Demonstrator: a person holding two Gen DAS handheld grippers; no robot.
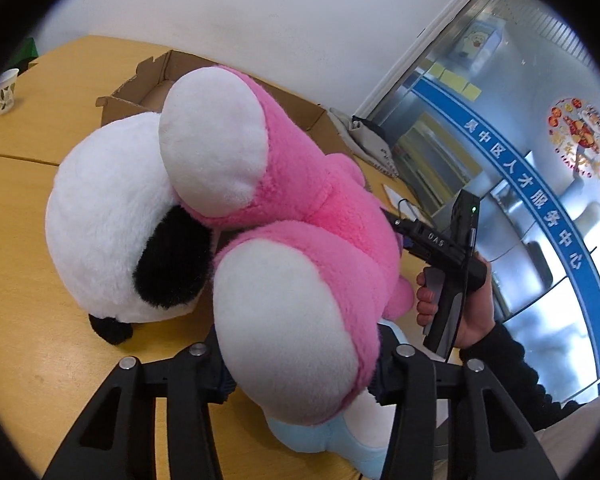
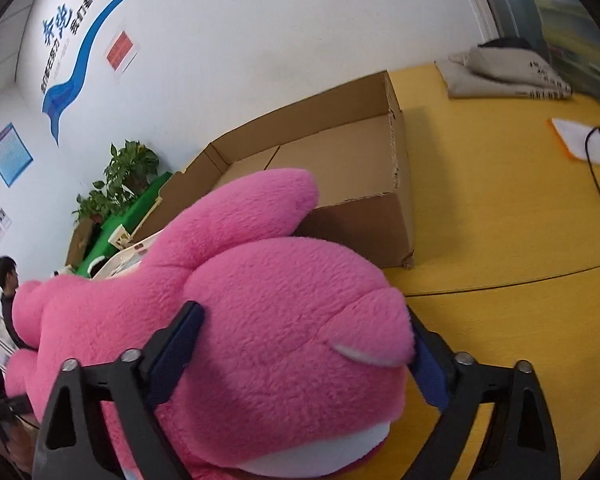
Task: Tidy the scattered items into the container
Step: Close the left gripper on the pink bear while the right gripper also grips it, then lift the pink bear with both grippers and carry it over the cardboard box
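A big pink plush toy (image 1: pixel 320 200) with white foot pads is held up between both grippers. My left gripper (image 1: pixel 300 364) is shut on one of its white-soled feet. My right gripper (image 2: pixel 304 344) is shut on the plush's pink head (image 2: pixel 284 320); its body and the holding hand also show in the left wrist view (image 1: pixel 444 248). An open cardboard box (image 2: pixel 340 160) stands just behind the plush; it also shows in the left wrist view (image 1: pixel 148 84). A white and black panda plush (image 1: pixel 112 220) sits on the wooden table to the left, touching the pink one.
A light blue plush (image 1: pixel 340 440) lies under the pink one near the table's front. A paper cup (image 1: pixel 5 91) stands at the far left. A grey folded bag (image 2: pixel 504 72) and a white cloth with a black cable (image 2: pixel 588 140) lie on the right. Potted plants (image 2: pixel 120 184) stand behind the box.
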